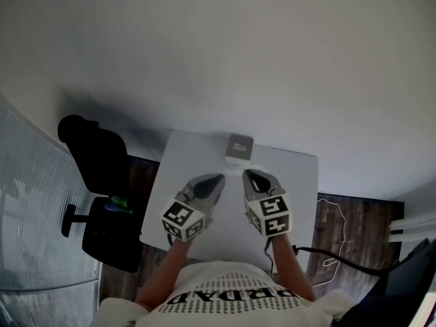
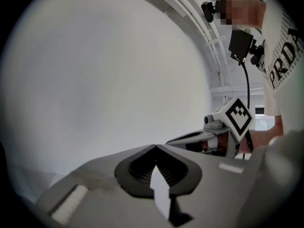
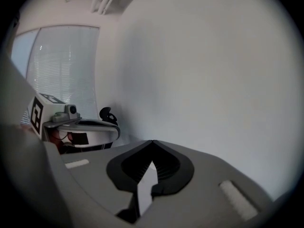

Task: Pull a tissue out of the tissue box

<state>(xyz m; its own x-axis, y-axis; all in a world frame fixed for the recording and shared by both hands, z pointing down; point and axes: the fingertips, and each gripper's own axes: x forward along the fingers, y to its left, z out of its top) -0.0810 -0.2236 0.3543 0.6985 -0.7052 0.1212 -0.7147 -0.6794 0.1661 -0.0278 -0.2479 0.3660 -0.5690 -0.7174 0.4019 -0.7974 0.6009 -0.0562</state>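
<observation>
White table (image 1: 300, 182) stands against a plain pale wall, with a black office chair (image 1: 95, 159) at its left. Left gripper (image 1: 219, 178), carried on an outstretched forearm over the table, points toward the far edge and slightly inward, its jaws pressed together on nothing. Right gripper (image 1: 247, 174) lies just beside it, angled inward in mirror fashion, jaws likewise pressed together and empty. Tissue box (image 1: 239, 148), small and grey-topped, sits at the table's far edge, just beyond and between the two tips, apart from both.
</observation>
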